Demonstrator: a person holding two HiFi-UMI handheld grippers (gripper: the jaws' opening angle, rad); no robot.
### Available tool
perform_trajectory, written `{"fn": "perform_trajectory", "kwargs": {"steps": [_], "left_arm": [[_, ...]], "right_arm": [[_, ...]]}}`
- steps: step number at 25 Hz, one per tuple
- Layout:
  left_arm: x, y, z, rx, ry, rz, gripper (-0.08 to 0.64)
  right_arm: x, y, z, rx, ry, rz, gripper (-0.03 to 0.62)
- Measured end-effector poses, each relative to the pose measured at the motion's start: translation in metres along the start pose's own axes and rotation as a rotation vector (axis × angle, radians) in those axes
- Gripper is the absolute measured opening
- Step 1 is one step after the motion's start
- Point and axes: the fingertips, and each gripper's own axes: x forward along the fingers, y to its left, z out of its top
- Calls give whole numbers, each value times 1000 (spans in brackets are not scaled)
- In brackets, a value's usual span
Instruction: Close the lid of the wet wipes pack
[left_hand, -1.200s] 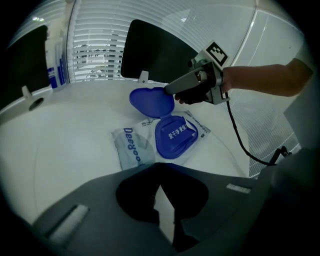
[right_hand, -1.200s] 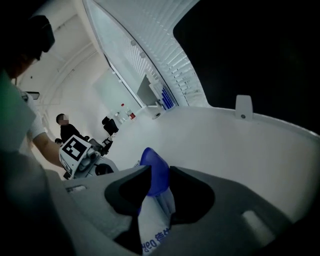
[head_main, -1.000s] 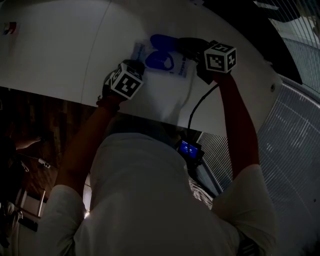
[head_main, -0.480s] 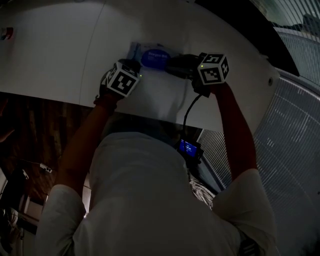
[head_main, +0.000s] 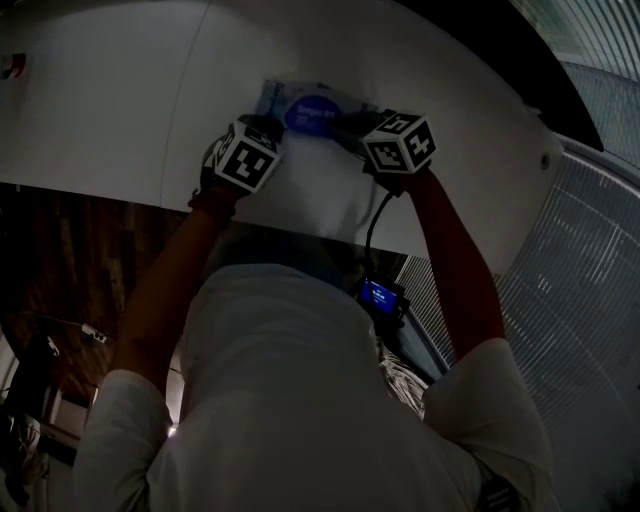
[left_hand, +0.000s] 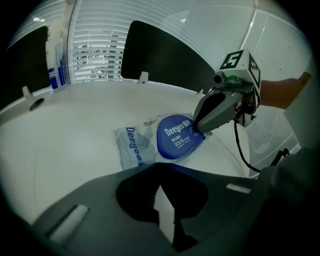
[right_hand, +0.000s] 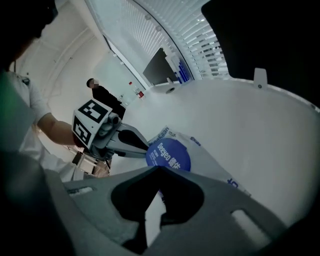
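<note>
Now the wet wipes pack (left_hand: 132, 147) lies flat on the white table (left_hand: 75, 130), in from the near edge, its blue lid (left_hand: 177, 137) down. The right claw (left_hand: 195, 129), pinched together and empty, touches the lid's edge. The left claw (right_hand: 146, 147), also closed on nothing, meets the lid's opposite side.

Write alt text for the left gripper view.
A round blue plastic lid lies flat on a translucent wet wipes pack on a white round table, with the right gripper touching the lid's right edge, its jaws together. The left gripper fills the foreground, its dark jaws together with nothing between them.
</note>
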Motion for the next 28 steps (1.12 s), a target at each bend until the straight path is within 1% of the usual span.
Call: {"fn": "perform_trajectory", "kwargs": {"steps": [3,7,11,18,20,22,24,28], "left_arm": [[-2,-1,1,2,3,-2,3],[-2,-2,1,1,1,-6,3],[-1,-3,3,6,-9,-10,3],[0,-5,5,13,-9,-17,3],[0,-3,2,12,4,-14,3],[-1,-2,-4,3,32,-13,3],[-3,-5,-4,3,38,-14,3],[-20,-5,14,23,-16,7,3]], "right_arm": [[5,-3,-2,-18,14,-40,2],[10,-7,-6,-16,18,-79,2],[13,-10,-7,-14,15,-108,2],[17,-14,-9,-58,23,-165,2],[18,-14,-8,-64,20,-172,2],[17,-14,-7,-60,8,-182,2],[12,-13,-6,-48,-19,-197,2],[-4,-6,4,-20,-97,-221,2]]}}
